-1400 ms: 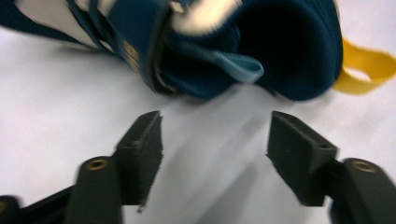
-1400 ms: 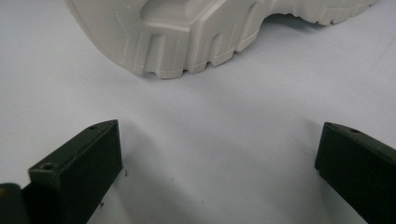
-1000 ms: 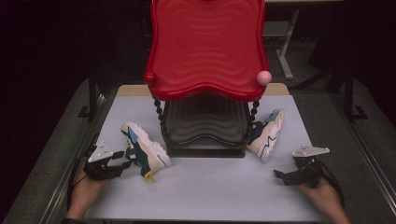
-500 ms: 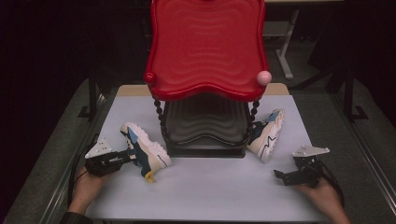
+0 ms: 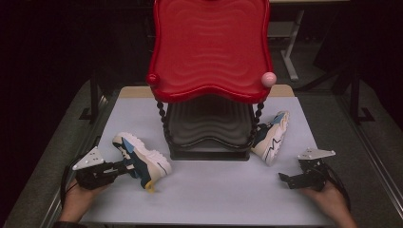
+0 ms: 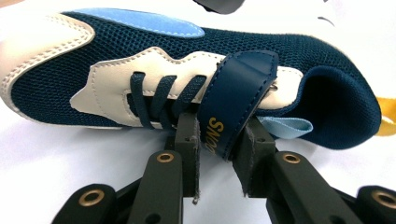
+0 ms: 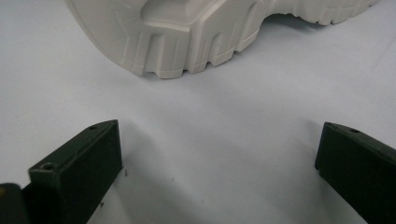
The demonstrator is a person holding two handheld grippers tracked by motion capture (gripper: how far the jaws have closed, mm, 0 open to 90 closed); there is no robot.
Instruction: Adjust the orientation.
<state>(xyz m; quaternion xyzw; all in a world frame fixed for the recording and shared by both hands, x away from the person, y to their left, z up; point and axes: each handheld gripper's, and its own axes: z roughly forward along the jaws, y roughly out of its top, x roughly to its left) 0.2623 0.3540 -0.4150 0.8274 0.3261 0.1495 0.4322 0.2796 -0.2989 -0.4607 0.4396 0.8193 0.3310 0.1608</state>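
A navy, cream and light-blue sneaker (image 5: 145, 160) lies left of the rack's base, its white sole facing away from my left gripper (image 5: 124, 167). That gripper is shut on the shoe's navy strap (image 6: 237, 95), with the strap pinched between both jaws of the left gripper (image 6: 219, 147). The matching second sneaker (image 5: 270, 137) leans against the rack's right side, its white sole (image 7: 187, 37) turned toward me. My right gripper (image 5: 286, 181) rests on the table in front of it. In its own view the right gripper (image 7: 219, 140) is wide open with only bare table between the jaws.
A two-tier rack stands mid-table: a red wavy top shelf (image 5: 211, 47) with a pink knob (image 5: 269, 79) on beaded posts, above a black lower shelf (image 5: 209, 128). The pale table (image 5: 214, 194) has bare room along the front. Dark floor surrounds it.
My left gripper slid right to the near sneaker and shut on its strap. The right gripper and the other sneaker stayed put.
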